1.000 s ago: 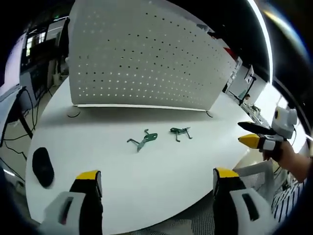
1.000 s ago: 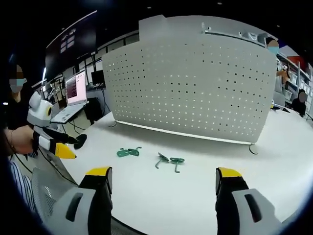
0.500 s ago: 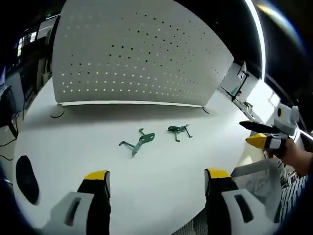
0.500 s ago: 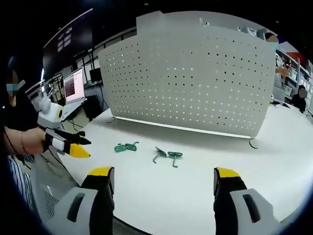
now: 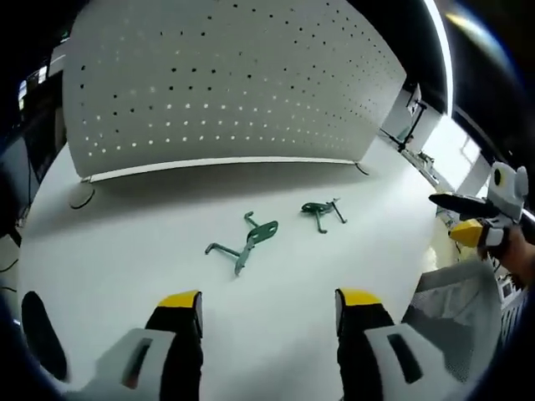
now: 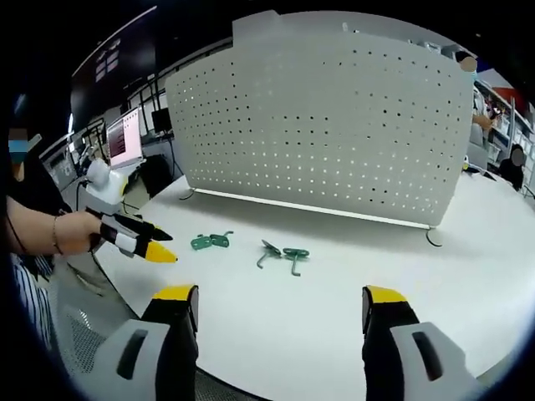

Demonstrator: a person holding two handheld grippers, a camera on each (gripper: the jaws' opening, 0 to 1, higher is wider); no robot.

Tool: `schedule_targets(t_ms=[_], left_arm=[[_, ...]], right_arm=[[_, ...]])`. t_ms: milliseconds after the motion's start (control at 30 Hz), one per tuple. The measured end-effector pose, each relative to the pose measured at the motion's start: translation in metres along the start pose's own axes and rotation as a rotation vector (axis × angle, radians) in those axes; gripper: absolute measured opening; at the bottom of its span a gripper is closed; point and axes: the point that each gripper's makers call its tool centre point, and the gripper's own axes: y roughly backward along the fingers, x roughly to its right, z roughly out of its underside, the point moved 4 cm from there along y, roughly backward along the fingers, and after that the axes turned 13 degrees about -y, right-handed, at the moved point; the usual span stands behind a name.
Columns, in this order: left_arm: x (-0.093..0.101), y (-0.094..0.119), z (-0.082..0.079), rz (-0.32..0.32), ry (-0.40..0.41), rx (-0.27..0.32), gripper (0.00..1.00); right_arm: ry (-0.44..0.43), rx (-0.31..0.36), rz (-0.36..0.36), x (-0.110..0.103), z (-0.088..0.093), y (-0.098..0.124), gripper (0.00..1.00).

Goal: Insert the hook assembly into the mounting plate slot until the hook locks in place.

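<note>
Two gripper cameras, both facing the pegboard across the white table

The left gripper view looks from the table's near edge, low and close; the right gripper view sits a little farther back. Both share the perforated panel (image 5: 226, 83) (image 6: 326, 125) and two green hooks mid-frame (image 5: 247, 242) (image 6: 284, 253).

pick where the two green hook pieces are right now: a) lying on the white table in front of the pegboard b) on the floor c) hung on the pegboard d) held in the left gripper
a: both green hook pieces lie flat on the white table, in front of the perforated pegboard, apart from each other and untouched by either gripper.
</note>
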Motion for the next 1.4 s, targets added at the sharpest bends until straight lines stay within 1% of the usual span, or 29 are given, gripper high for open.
schedule_targets(t_ms=[67, 167, 267, 367, 433, 500, 633, 700, 900, 1000, 1033, 1067, 1100, 1167, 1400], left_arm=[[0.001, -0.002, -0.002, 0.001, 0.003, 0.002, 0.63], [0.000, -0.007, -0.002, -0.004, -0.002, -0.015, 0.61], [-0.001, -0.013, -0.003, -0.005, 0.001, -0.017, 0.59], [-0.002, -0.017, -0.002, -0.005, 0.008, -0.037, 0.56], [-0.002, -0.020, -0.002, 0.001, 0.022, -0.035, 0.54], [-0.004, -0.023, -0.003, -0.002, 0.018, -0.032, 0.52], [-0.006, -0.028, -0.005, 0.000, 0.015, -0.038, 0.49], [-0.006, -0.029, -0.006, -0.003, 0.015, -0.042, 0.47], [-0.010, -0.035, -0.008, -0.010, 0.000, -0.048, 0.38], [-0.012, -0.038, -0.008, -0.014, -0.004, -0.055, 0.36], [-0.014, -0.039, -0.007, -0.023, -0.008, -0.062, 0.35], [-0.015, -0.039, -0.007, -0.029, -0.013, -0.067, 0.34], [-0.016, -0.039, -0.008, -0.037, -0.030, -0.067, 0.30], [-0.016, -0.039, -0.010, -0.035, -0.038, -0.054, 0.25], [-0.015, -0.044, -0.008, -0.019, -0.048, -0.070, 0.16]], right_arm=[[0.001, -0.008, -0.001, 0.000, 0.003, 0.000, 0.76], [0.007, -0.024, -0.002, 0.001, 0.007, -0.002, 0.75], [0.001, -0.016, 0.002, 0.002, 0.006, -0.001, 0.75], [-0.005, -0.015, 0.004, 0.004, 0.005, -0.001, 0.75], [-0.006, -0.020, 0.003, 0.005, 0.006, -0.001, 0.74], [-0.004, -0.025, 0.003, 0.005, 0.007, -0.001, 0.73], [-0.075, -0.027, -0.007, 0.007, 0.010, -0.002, 0.72], [-0.081, -0.027, -0.007, 0.007, 0.011, -0.002, 0.72], [-0.070, -0.039, -0.005, 0.007, 0.012, -0.002, 0.71], [-0.071, -0.047, -0.005, 0.008, 0.015, -0.003, 0.70], [-0.073, -0.050, -0.005, 0.008, 0.015, -0.002, 0.70], [-0.075, -0.052, -0.005, 0.008, 0.016, -0.003, 0.69], [-0.075, -0.056, -0.006, 0.009, 0.017, -0.003, 0.69], [-0.074, -0.057, -0.004, 0.009, 0.018, -0.003, 0.69], [-0.077, -0.066, 0.000, 0.012, 0.019, -0.004, 0.67]])
